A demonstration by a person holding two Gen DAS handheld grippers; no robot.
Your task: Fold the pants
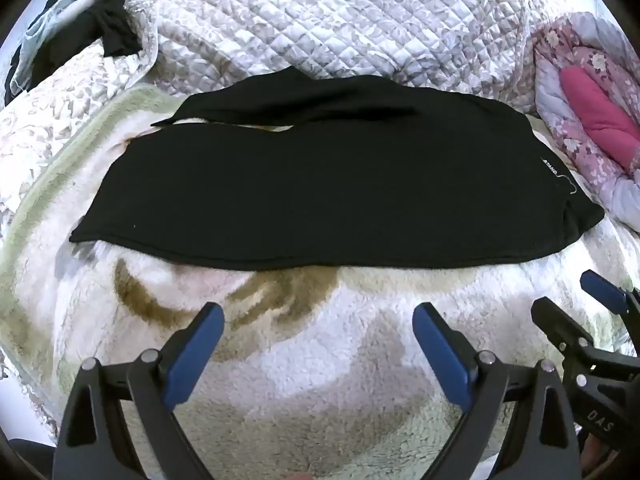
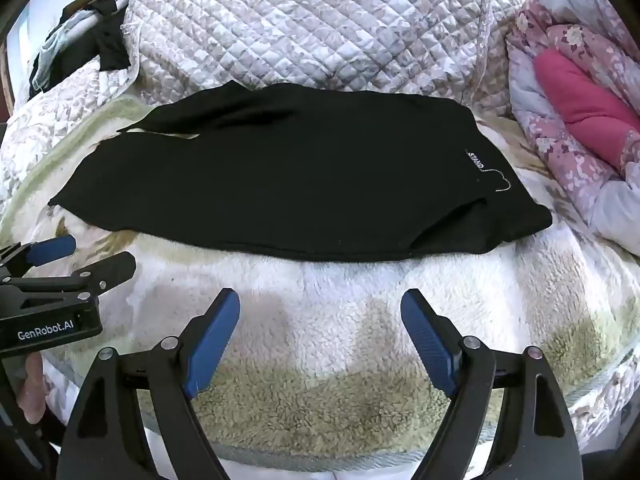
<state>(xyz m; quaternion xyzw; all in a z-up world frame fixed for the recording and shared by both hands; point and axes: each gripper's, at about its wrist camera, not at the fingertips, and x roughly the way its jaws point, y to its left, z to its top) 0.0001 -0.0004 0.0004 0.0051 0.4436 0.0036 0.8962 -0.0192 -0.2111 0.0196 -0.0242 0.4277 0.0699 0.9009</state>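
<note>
Black pants (image 1: 320, 184) lie spread flat on a fluffy white blanket (image 1: 320, 340), waistband with a small white label to the right, legs to the left with one leg lying askew at the back. They also show in the right wrist view (image 2: 288, 184). My left gripper (image 1: 318, 320) is open and empty, hovering over the blanket just short of the pants' near edge. My right gripper (image 2: 320, 308) is open and empty too, beside it on the right. Each gripper shows at the edge of the other's view.
A quilted white-grey bedspread (image 1: 320, 12) is bunched behind the pants. A pink and floral quilt (image 1: 592, 120) lies at the right. Dark clothes (image 1: 100, 28) hang at the back left. The fluffy blanket (image 2: 320, 360) has beige patches near me.
</note>
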